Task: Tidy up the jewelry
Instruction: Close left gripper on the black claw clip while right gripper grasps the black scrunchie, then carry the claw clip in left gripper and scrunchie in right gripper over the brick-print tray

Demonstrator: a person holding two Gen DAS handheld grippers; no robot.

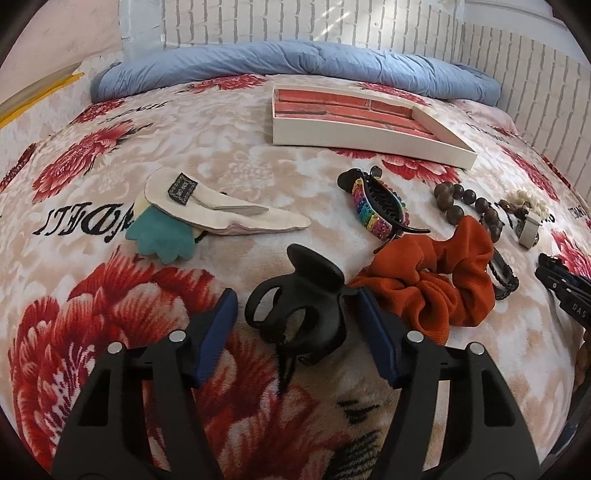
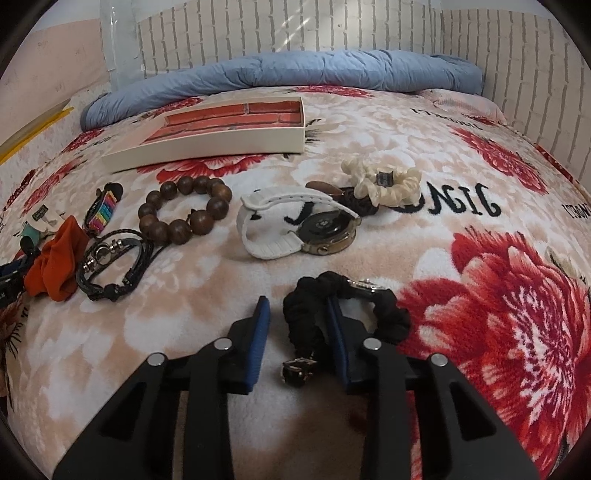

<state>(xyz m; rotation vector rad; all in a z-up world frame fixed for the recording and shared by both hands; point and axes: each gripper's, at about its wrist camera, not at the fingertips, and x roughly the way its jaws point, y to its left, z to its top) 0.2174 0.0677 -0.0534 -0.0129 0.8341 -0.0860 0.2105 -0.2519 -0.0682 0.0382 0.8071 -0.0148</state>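
Left tongs (image 1: 295,314) spread wide, straddling black claw clip (image 1: 299,314) on the bed; rigid, light plastic, best pinched across its body. Right tongs (image 2: 297,325) likewise released around black scrunchie watch (image 2: 343,314): soft band, grip there. Tray (image 1: 369,142) sits well apart.

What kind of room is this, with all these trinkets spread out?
Most likely a bedroom: the items lie on a bed's floral blanket, with a rolled blue duvet at the far edge against a white brick-pattern wall.
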